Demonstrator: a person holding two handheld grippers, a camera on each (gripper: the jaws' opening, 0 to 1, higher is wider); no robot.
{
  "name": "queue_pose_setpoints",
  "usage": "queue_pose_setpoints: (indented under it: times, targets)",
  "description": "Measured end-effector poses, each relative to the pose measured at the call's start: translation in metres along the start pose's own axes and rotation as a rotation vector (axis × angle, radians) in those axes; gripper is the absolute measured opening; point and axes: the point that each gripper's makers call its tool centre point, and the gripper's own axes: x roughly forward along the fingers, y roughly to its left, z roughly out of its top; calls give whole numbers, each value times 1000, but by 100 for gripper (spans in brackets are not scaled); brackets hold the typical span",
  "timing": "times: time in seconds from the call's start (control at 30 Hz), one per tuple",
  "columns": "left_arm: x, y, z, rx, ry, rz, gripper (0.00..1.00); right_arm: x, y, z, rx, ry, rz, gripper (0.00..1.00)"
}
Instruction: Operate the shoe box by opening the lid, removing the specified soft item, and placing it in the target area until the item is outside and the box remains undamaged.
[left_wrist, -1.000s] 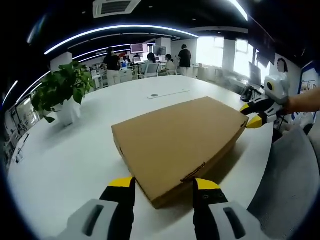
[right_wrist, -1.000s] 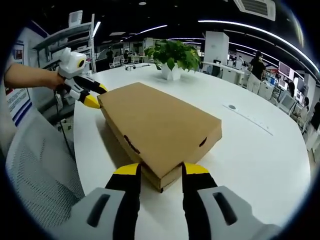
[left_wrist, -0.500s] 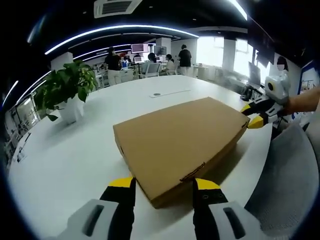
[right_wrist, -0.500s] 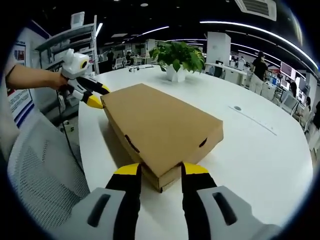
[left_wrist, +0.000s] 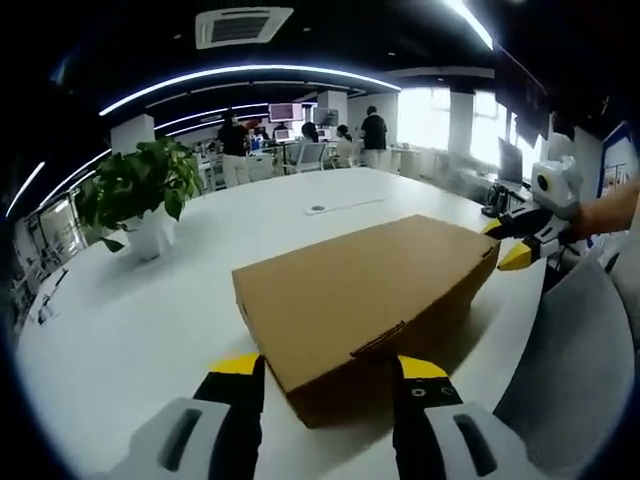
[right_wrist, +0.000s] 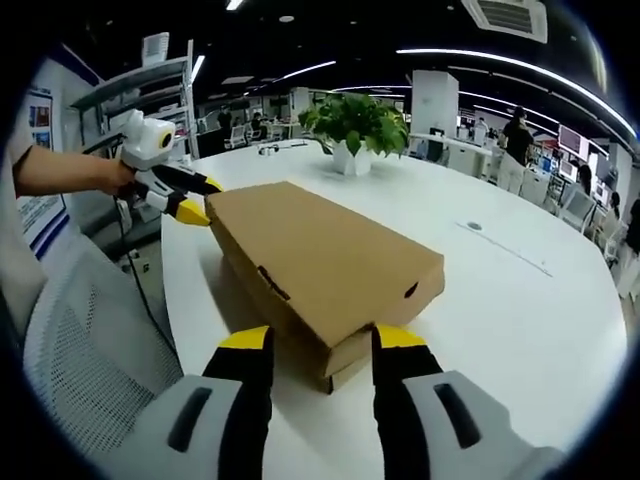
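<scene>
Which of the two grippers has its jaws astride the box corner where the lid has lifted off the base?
The right gripper: at its corner the cardboard box shows the lid raised above the base. The left gripper has a corner too.

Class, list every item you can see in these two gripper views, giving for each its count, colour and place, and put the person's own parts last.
Shoe box: one, brown cardboard, lying on the table between the two grippers, lid lifted a little at the right gripper's end.
Table: one, white, large and rounded, under the box.
Potted plant: one, green leaves in a white pot, on the table beyond the box.
Chair: one, grey mesh back, at the table edge beside the box.
People: several, dark clothes, standing at desks in the background.
Ceiling light strips: several, white, curved overhead.
Left gripper: one, grey with yellow tips, jaws open astride one box end.
Right gripper: one, grey with yellow tips, jaws open astride the opposite end.
</scene>
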Motion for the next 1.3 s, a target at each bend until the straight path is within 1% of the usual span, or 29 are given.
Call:
queue_pose_setpoints:
  times: [0.07, 0.17, 0.27, 0.3, 0.53, 0.67, 0.77, 0.83, 0.93, 1.17, 1.3]
  targets:
    - [-3, -2, 7, -30, -28, -14, 57, -3, 0, 6, -4, -12, -3, 37]
    - [-5, -4, 12, -20, -40, -19, 61, -6, 0, 13, -5, -27, -7, 39]
    - [-6, -5, 17, -17, -47, -24, 64, -7, 1, 18, -26, -38, -9, 41]
    - [-7, -5, 20, -9, -49, -23, 64, -8, 1, 20, -40, -42, -9, 41]
    - [-9, 2, 34, 29, -67, -1, 61, -12, -6, 35, -67, -67, -18, 40]
    - [-10, 7, 50, 25, -105, 9, 61, -14, -12, 48, -87, -93, -30, 40]
    - [-9, 10, 58, 32, -116, 23, 60, -14, -15, 56, -124, -101, -41, 41]
    - [-7, 12, 65, 35, -127, 33, 60, -14, -18, 61, -130, -111, -43, 42]
    - [-6, 19, 73, 33, -145, 49, 57, -14, -22, 67, -138, -120, -49, 42]
    - [-3, 37, 88, 66, -162, 109, 44, -13, -35, 82, -153, -142, -62, 40]
    - [0, 45, 96, 78, -168, 133, 38, -11, -41, 89, -160, -151, -69, 40]
